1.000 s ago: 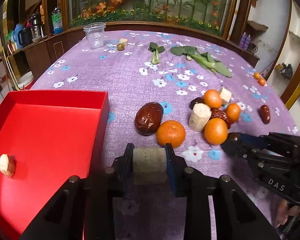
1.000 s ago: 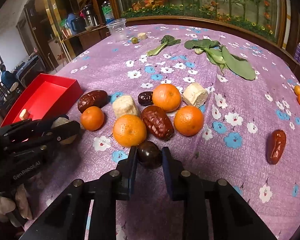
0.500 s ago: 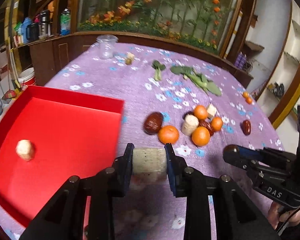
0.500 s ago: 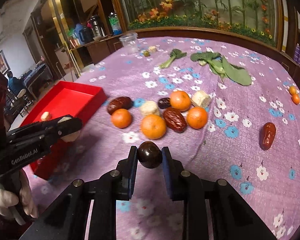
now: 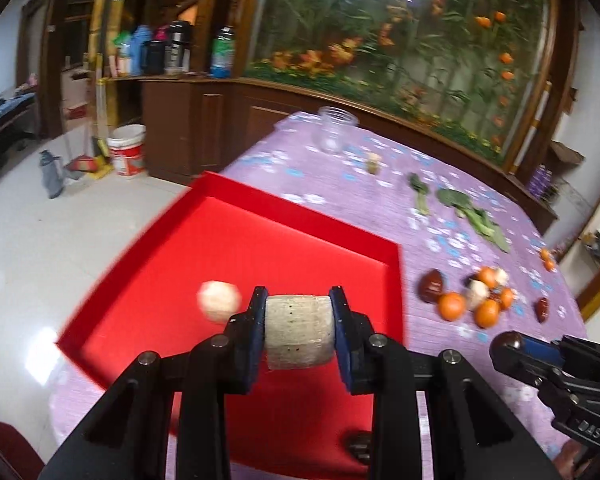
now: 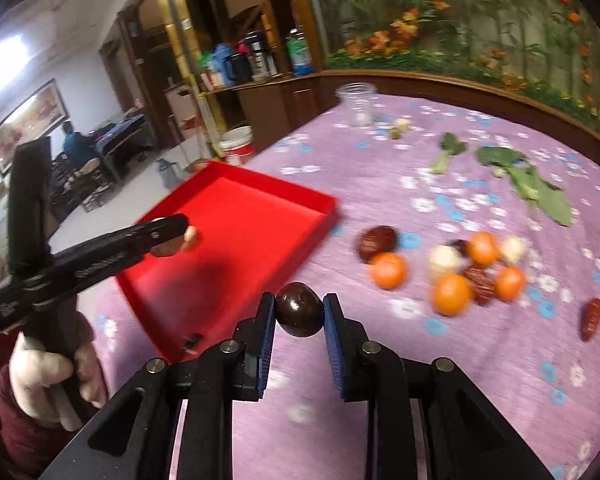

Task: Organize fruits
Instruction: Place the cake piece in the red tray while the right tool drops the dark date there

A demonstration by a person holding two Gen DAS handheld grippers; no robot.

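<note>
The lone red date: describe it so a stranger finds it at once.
Start at the purple floral tablecloth and find the cluster of oranges. The lone red date lies apart to its right, a slim, dark red oval with nothing touching it.

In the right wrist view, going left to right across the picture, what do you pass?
left gripper → red tray → dark round fruit in the right gripper → heap of oranges and dates → lone red date

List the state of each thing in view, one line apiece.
Left claw: shut on pale cylindrical fruit chunk, above the tray.
Right claw: shut on dark round fruit.
Red rectangular tray: holds one pale chunk.
Clear plastic cup: upright.
</note>
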